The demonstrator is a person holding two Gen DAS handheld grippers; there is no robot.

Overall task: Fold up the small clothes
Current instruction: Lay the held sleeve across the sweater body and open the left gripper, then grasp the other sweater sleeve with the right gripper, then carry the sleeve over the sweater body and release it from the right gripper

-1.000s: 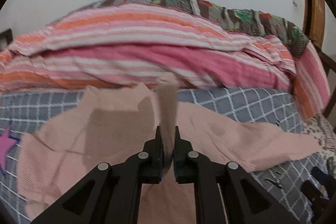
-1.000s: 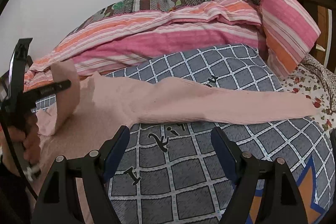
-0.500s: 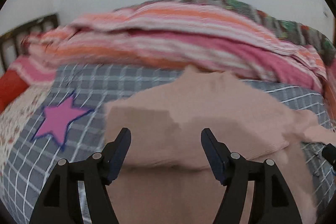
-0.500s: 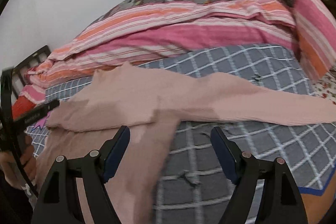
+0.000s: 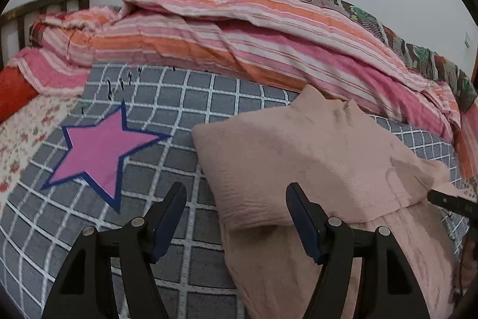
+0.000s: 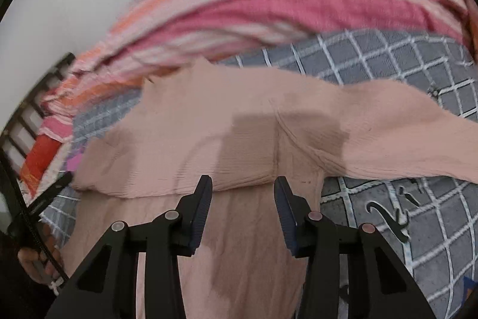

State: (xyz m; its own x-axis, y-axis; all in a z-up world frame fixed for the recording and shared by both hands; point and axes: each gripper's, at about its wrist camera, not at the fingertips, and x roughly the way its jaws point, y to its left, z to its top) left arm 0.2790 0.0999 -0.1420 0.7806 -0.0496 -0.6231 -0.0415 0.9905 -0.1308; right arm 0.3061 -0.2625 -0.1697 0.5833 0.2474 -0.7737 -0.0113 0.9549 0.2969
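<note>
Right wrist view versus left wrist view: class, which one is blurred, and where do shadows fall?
Right wrist view: motion-blurred, worst on the striped quilt; a gripper shadow darkens the pink top. Left wrist view: sharp, fisheye-curved, soft shadow across the top's folded part.

Soft, even indoor light, no glare. Both fisheye views curve strongly toward black rims. The left view is fairly sharp; the right view smears the striped blanket [image 6: 269,5]. Dull shadows lie across the pink garment [image 6: 239,121] beyond the right tool [image 6: 242,187].
</note>
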